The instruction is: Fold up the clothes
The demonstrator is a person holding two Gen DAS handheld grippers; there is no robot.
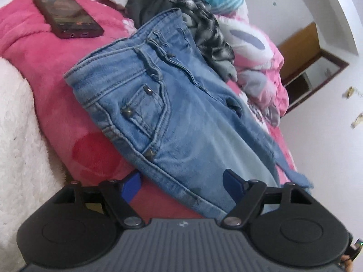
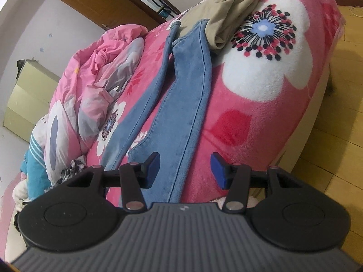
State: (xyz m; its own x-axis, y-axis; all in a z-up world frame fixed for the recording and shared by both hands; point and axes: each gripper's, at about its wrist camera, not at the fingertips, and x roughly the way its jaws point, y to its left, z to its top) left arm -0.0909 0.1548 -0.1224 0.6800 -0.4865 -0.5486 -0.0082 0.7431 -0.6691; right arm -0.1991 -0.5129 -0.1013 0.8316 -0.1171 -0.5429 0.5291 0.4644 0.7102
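A: Where are the jeans (image 1: pixel 172 104)?

B: In the left wrist view they lie flat on the pink floral blanket (image 1: pixel 56 95), waistband toward the upper middle of the frame, pocket rivets showing at centre; in the right wrist view the two legs run from the lower middle up toward the top centre, the nearer leg on top.

A: And the left gripper (image 1: pixel 181 187)?

B: Low in the frame, released; its jaws stand apart with the hip edge of the jeans between them, and the blue pads do not press on the denim; whether they touch it I cannot tell.

A: The right gripper (image 2: pixel 185 170)?

B: Also released, at the lower centre; the jaws straddle the nearer leg's edge without clamping it.

A: Anything else on the bed?

B: A dark phone (image 1: pixel 65 13) at the upper left of the left view, well apart from the jeans; a grey patterned garment (image 1: pixel 204 29) beside the waistband; a khaki garment (image 2: pixel 229 11) touching the leg ends at the top of the right view; a rumpled pink quilt (image 2: pixel 102 72) to the left.
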